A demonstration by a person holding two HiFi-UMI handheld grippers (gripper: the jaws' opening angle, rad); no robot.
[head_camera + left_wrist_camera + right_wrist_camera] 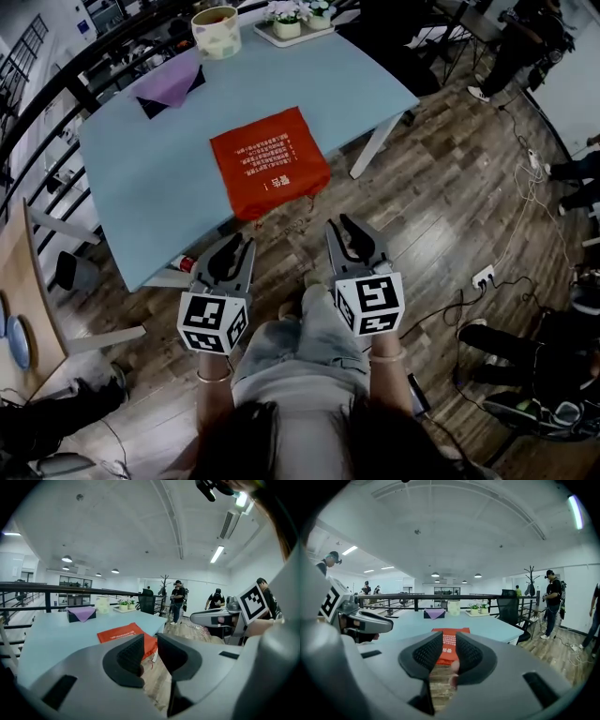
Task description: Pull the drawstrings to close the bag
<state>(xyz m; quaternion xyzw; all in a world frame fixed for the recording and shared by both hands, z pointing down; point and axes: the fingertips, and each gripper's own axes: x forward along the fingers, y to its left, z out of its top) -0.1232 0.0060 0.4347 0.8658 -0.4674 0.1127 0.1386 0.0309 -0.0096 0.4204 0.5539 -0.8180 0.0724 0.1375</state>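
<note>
An orange drawstring bag (270, 161) with white print lies flat on the light blue table (141, 187), its near end at the table's front edge. Thin strings (286, 217) hang off that edge. Both grippers hover in front of the table over the floor, short of the bag. My left gripper (239, 247) is open, with nothing between its jaws. So is my right gripper (343, 227). In the left gripper view the bag (123, 633) lies ahead, beyond the gripper (151, 651). In the right gripper view the bag (451, 633) lines up with the gap of the gripper (449, 651).
At the back of the table are a purple cloth on a dark box (169, 89), a pale pot (216, 33) and a tray of small plants (292, 23). A railing runs along the left. People stand to the right, near cables and a power strip (483, 277).
</note>
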